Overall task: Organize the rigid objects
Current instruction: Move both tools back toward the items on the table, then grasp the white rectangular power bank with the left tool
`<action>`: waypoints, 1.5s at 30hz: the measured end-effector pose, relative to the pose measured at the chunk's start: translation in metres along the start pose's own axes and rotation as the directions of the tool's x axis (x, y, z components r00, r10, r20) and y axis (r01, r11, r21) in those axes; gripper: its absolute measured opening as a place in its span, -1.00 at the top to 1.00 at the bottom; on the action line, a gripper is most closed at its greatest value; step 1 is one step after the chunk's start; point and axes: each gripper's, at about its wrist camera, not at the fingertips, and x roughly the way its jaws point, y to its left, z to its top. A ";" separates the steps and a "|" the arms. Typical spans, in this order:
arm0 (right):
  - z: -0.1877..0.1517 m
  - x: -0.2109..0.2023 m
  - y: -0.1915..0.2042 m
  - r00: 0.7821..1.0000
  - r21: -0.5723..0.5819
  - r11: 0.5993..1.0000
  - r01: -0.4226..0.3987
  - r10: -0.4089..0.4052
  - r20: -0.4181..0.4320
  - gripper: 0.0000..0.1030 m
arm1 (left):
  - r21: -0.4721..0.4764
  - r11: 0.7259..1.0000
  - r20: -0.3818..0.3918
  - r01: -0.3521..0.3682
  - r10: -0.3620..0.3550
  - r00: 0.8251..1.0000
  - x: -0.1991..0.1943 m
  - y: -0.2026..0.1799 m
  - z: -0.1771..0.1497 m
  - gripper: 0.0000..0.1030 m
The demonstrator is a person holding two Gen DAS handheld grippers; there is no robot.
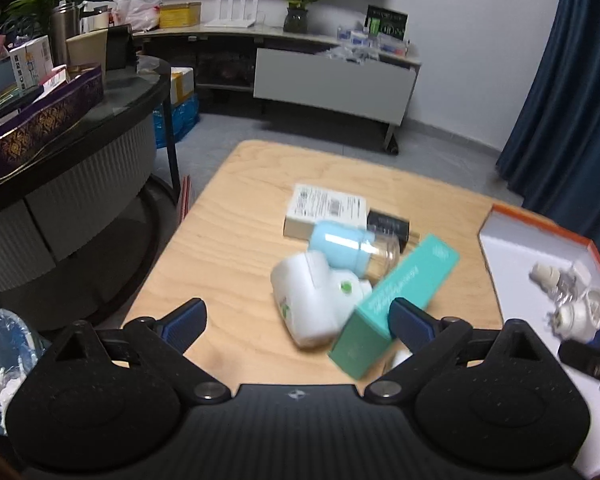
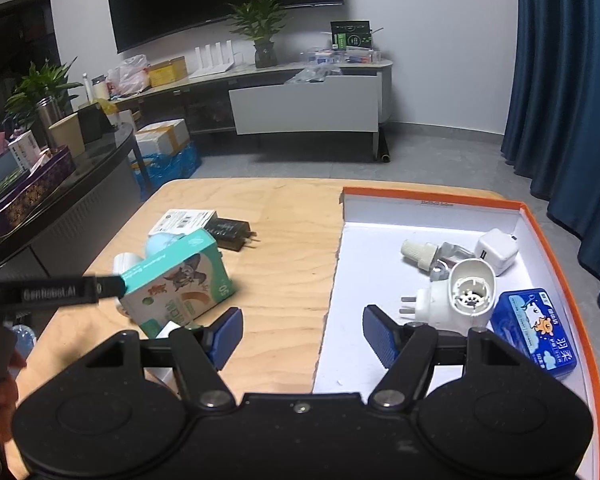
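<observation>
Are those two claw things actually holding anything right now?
No. The left gripper and right gripper are both open and empty; the teal box only sits near the left one.

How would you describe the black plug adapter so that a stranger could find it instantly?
Start at the wooden table, left of the orange-rimmed box. In the pile there, behind the teal carton, lies the black plug adapter, the only black item, its two metal prongs pointing right.

Motion-blurred pile around the teal box (image 1: 396,300); orange-rimmed tray (image 1: 540,216) cut off at the frame edge
</observation>
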 end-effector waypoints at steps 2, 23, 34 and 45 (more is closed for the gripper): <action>0.000 0.001 -0.001 1.000 0.000 1.000 0.000 0.000 -0.001 -0.55 | 0.000 1.000 0.009 -0.011 0.011 1.000 0.002 -0.001 0.004 -0.95; 0.000 -0.007 -0.021 0.999 0.047 0.998 0.039 -0.039 0.012 -0.55 | 0.059 0.973 0.010 0.221 -0.222 0.975 0.008 -0.034 -0.012 -0.94; 0.005 -0.020 -0.033 0.996 0.086 0.994 0.070 -0.074 0.050 -0.55 | 0.014 0.822 -0.092 0.570 -0.566 0.819 0.012 -0.055 -0.031 -0.93; 0.001 -0.010 -0.030 0.998 0.093 0.994 0.049 -0.051 0.023 -0.56 | 0.115 0.936 -0.079 0.332 -0.325 0.942 -0.003 -0.043 -0.036 -0.93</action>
